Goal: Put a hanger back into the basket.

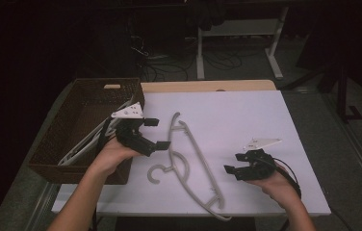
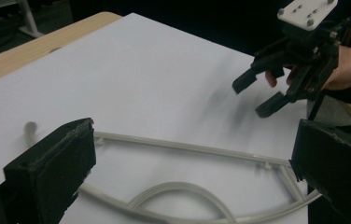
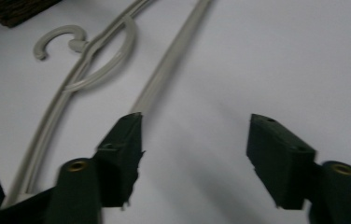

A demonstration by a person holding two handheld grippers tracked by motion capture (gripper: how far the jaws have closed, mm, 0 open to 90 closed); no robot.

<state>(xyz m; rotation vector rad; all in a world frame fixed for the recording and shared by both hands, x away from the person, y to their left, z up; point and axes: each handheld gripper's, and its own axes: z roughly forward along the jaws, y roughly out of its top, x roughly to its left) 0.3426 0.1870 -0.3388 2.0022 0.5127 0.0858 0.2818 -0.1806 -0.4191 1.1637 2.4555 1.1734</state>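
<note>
Grey hanger (image 1: 191, 161) flat mid-table, bare white top (image 1: 246, 115) beyond.
Brown basket (image 1: 85, 98) at left edge, white hangers (image 1: 85, 144) inside; left gripper (image 1: 157, 134) and right gripper (image 1: 235, 163) both apart, empty.

The sheet (image 1: 246, 115) is the one bright area in the high view; everything beyond it sinks into near black; the basket (image 1: 73, 125) left of it is dim. Soft shadows lie on the sheet under the hanger (image 1: 193, 154); both gripper views are grainy, their near jaws blurred.
</note>
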